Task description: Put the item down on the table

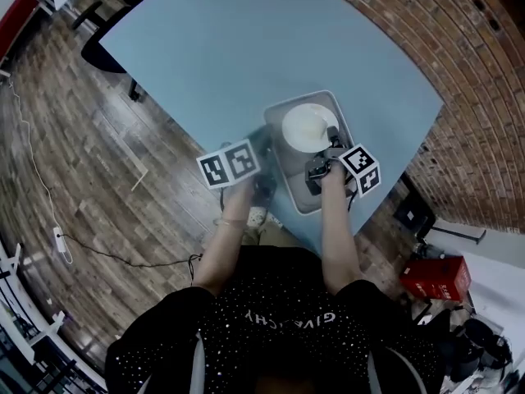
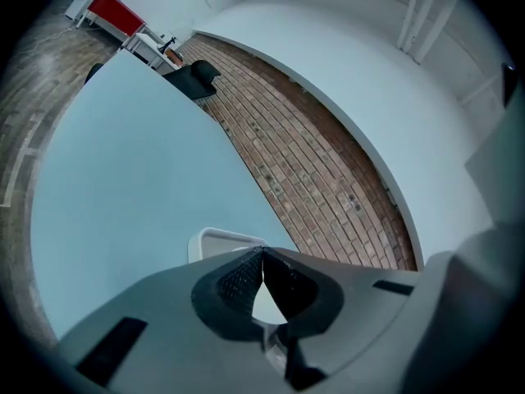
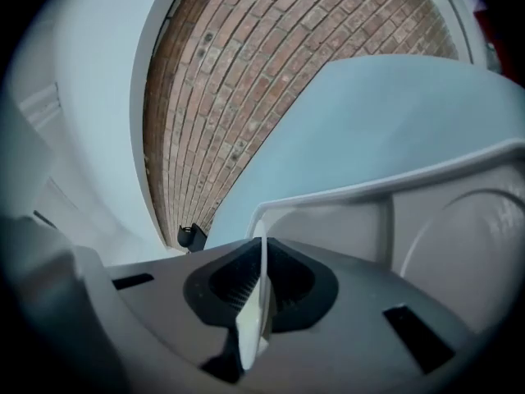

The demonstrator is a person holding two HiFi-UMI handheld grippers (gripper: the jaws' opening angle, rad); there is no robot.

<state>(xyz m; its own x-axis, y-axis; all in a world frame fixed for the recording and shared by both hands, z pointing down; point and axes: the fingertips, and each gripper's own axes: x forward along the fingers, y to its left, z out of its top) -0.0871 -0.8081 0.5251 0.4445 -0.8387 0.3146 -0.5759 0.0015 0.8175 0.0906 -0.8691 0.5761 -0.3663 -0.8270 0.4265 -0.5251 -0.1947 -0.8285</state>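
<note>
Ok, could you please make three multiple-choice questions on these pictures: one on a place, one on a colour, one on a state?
1. The white plate lies: A on the floor; B in the grey tray; C on a chair.
2. The table is: A light blue; B red; C black.
3. The right gripper is: A wide open; B shut on nothing; C shut on the tray's rim.
Answers: B, the plate sits inside the tray; A, its top looks light blue; C, the rim runs between the closed jaws.

Light blue table [image 1: 246, 48], grey tray [image 1: 294, 189] at its near edge
</note>
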